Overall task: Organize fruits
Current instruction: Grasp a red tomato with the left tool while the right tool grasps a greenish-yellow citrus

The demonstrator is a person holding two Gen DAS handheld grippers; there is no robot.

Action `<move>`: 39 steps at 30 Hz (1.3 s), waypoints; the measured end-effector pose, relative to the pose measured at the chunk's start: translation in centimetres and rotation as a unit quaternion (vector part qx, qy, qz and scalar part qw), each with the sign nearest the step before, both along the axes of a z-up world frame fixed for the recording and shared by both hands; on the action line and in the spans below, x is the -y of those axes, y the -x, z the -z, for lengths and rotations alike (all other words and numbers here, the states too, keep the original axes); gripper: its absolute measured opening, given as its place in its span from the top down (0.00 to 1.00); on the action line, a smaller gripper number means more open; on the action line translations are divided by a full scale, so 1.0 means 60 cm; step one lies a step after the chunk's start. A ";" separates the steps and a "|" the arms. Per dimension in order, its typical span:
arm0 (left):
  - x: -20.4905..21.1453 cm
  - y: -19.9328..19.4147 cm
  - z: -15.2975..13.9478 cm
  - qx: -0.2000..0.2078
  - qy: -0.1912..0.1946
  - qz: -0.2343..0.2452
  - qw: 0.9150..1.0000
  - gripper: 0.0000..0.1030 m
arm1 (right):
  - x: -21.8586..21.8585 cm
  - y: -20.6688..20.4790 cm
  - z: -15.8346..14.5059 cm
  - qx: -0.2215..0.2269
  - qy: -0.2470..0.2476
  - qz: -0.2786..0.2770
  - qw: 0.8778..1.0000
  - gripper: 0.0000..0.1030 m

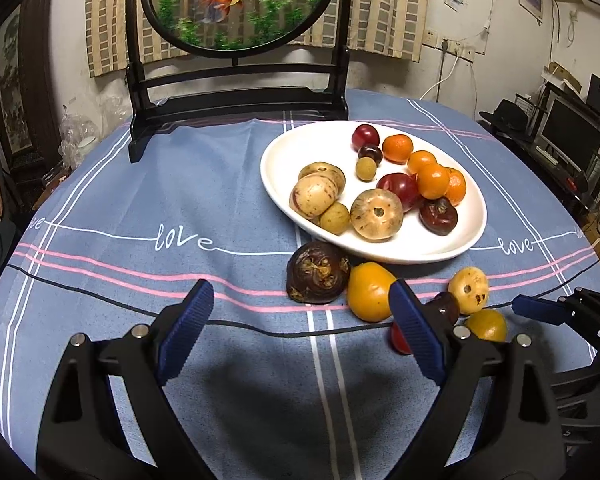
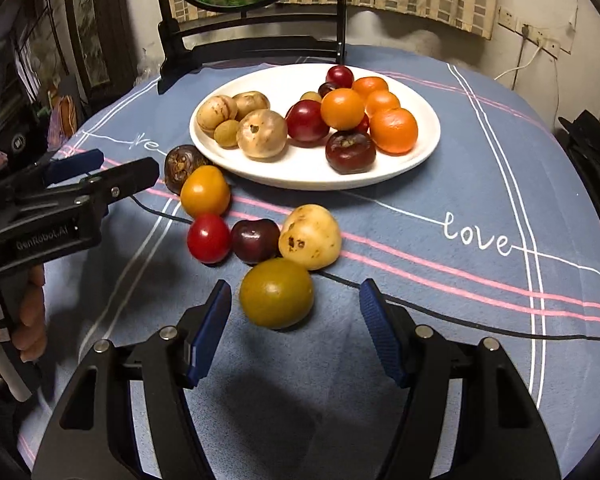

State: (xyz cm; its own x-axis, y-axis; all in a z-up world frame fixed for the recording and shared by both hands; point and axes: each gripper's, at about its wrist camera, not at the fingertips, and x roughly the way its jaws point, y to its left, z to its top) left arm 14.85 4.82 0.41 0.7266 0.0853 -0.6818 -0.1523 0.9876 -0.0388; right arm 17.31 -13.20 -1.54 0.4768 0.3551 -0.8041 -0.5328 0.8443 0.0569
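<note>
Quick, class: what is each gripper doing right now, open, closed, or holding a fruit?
Left gripper: open, holding nothing, above the tablecloth.
Right gripper: open, holding nothing; the olive-yellow fruit lies just ahead of its fingers.

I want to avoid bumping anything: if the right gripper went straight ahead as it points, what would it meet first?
Most likely the olive-yellow fruit, loose on the tablecloth just ahead of the open right gripper.
</note>
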 end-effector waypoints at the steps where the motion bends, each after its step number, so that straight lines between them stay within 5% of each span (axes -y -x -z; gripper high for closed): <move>1: 0.001 0.000 0.000 0.000 -0.001 0.001 1.000 0.12 | 0.000 -0.002 0.002 0.000 0.001 0.003 1.000 0.37; 5: 0.002 -0.001 0.001 -0.003 0.001 0.002 1.000 0.12 | -0.008 -0.005 0.011 -0.014 -0.008 -0.001 1.000 0.43; 9: 0.004 -0.001 0.003 -0.006 0.003 0.005 1.000 0.12 | -0.034 0.006 0.021 -0.007 0.017 -0.018 1.000 0.60; 28: 0.043 0.004 0.014 -0.026 -0.001 0.058 0.998 0.12 | 0.016 -0.010 -0.001 0.017 0.021 0.034 0.999 0.61; 39: 0.086 0.007 0.035 -0.053 -0.041 0.105 0.992 0.12 | 0.028 -0.019 0.002 0.016 0.026 0.049 0.998 0.61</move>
